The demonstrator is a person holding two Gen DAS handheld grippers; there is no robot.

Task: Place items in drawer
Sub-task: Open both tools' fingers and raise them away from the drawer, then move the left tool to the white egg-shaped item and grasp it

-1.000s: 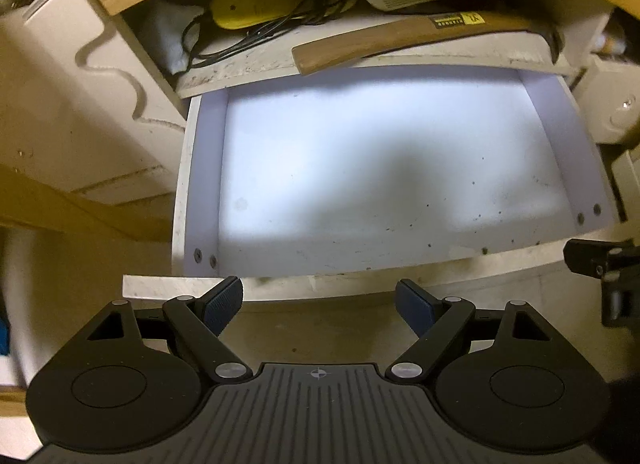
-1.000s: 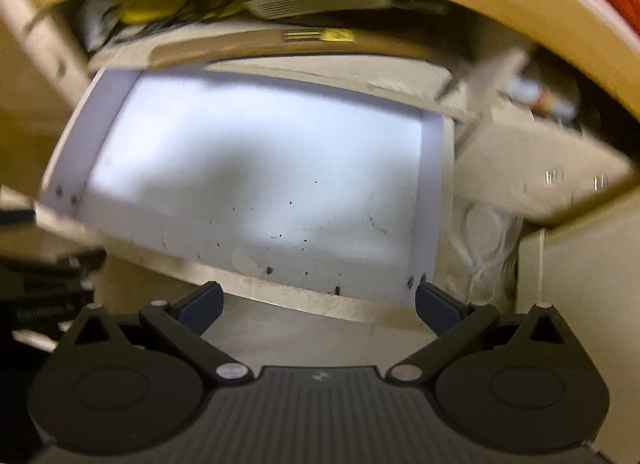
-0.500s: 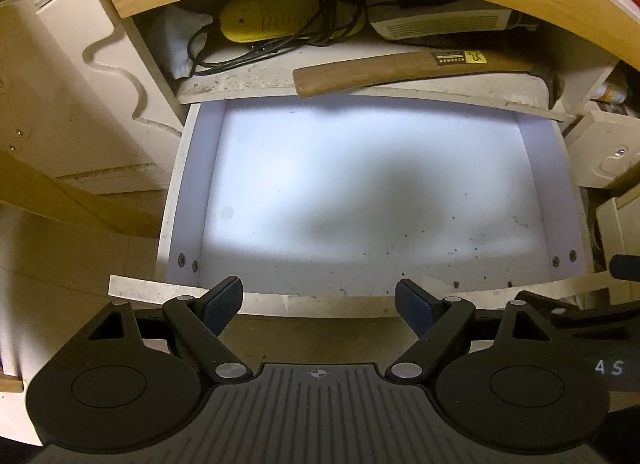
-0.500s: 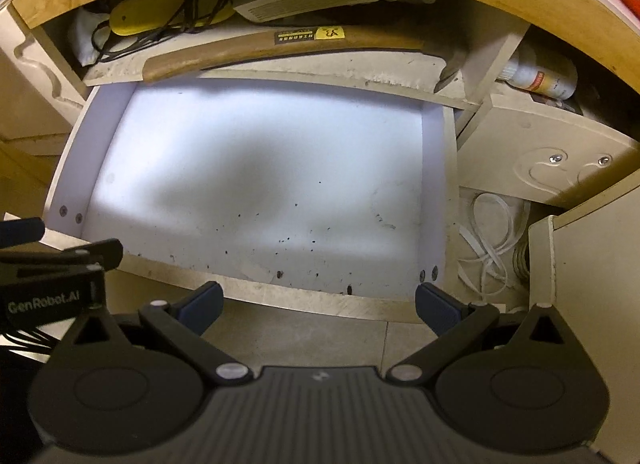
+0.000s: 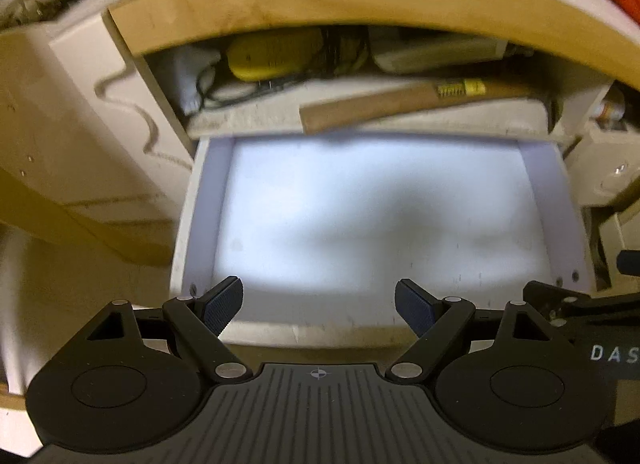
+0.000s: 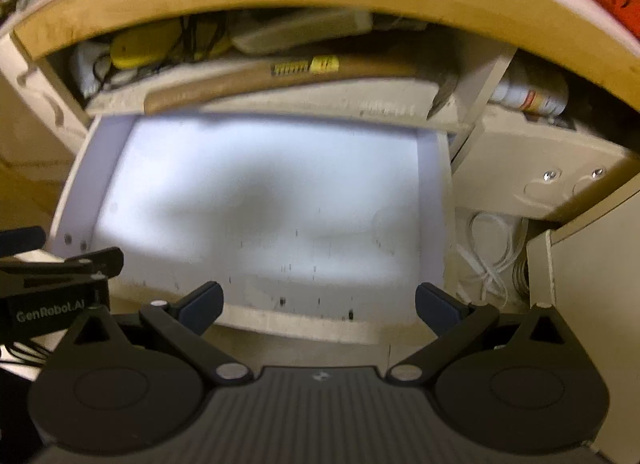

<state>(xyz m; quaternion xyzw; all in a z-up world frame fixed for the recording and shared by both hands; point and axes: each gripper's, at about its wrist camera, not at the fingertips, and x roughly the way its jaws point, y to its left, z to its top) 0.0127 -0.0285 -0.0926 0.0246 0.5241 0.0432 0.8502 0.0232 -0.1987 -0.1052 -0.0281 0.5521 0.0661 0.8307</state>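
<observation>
A white drawer (image 5: 380, 224) stands pulled open below a wooden shelf; its bright floor holds only dark specks. It also shows in the right wrist view (image 6: 264, 208). My left gripper (image 5: 319, 306) is open and empty, hovering over the drawer's front edge. My right gripper (image 6: 319, 304) is open and empty, also at the front edge, to the right of the left one. A wooden-handled hammer (image 5: 400, 104) lies on the shelf just behind the drawer, and shows in the right wrist view (image 6: 280, 76) too.
On the shelf are a yellow device (image 5: 272, 52) with black cables and a white flat box (image 5: 436, 52). A wooden worktop edge (image 5: 320, 0) overhangs. A bottle (image 6: 528, 94) lies in the right compartment; a white cord (image 6: 492, 252) hangs beside the drawer.
Both grippers rose and tilted up, so the drawer sits lower in both views and more of the shelf and worktop shows. Both views are motion-blurred. The jaws stayed open.
</observation>
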